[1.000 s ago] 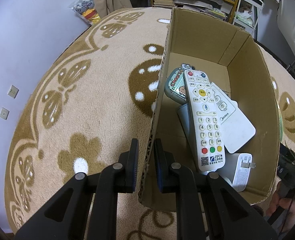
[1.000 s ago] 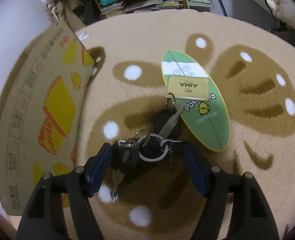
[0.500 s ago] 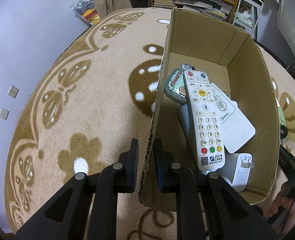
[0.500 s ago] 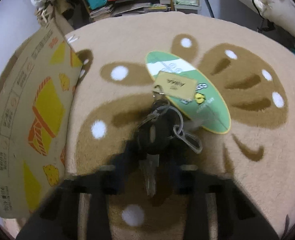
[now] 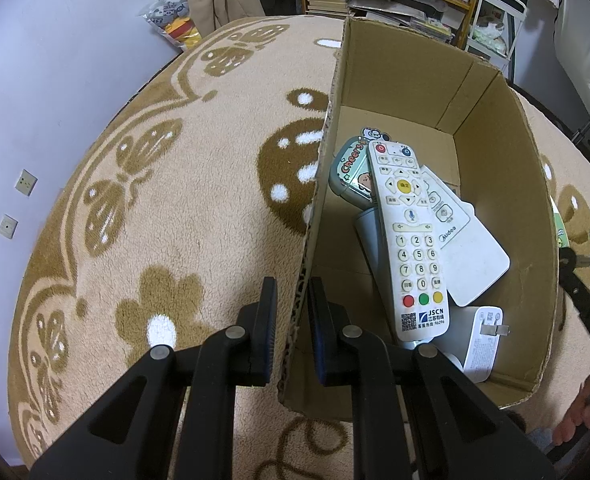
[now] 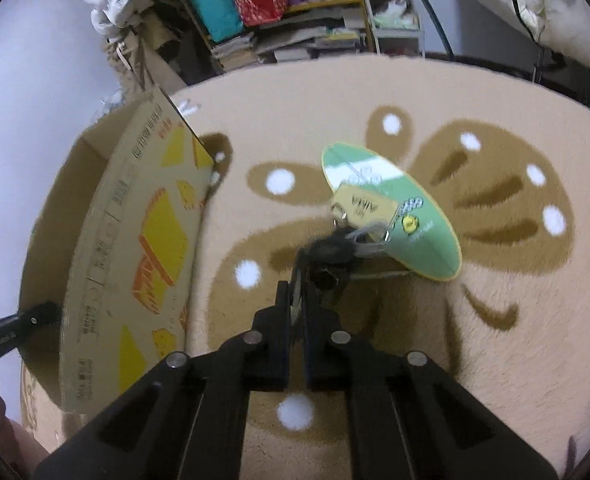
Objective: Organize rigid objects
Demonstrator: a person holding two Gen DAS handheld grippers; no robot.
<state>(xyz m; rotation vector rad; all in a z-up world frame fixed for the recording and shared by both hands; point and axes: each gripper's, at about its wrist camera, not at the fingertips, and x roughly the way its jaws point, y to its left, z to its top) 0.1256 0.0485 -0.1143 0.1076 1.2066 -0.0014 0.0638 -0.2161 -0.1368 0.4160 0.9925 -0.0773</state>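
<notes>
My left gripper [image 5: 291,292] is shut on the left wall of the cardboard box [image 5: 491,120]. Inside lie a long white remote [image 5: 409,240], a second white remote [image 5: 469,248], a green cartoon case [image 5: 349,174] and a white charger [image 5: 483,338]. My right gripper [image 6: 297,296] is shut on a key bunch [image 6: 331,256] with black fobs and a tan tag [image 6: 365,210], lifted off the rug. A green oval card [image 6: 415,224] lies on the rug behind it. The box [image 6: 135,248] stands to the left.
A beige rug with brown patterns [image 5: 155,184] covers the floor. Cluttered shelves with books and bags [image 6: 279,20] stand at the back. A white wall [image 5: 55,60] is at the left. A person's hand [image 5: 579,420] shows at lower right.
My right gripper closed on the key bunch and lifted it from the rug, the tag swinging. The left gripper and the box have not moved.
</notes>
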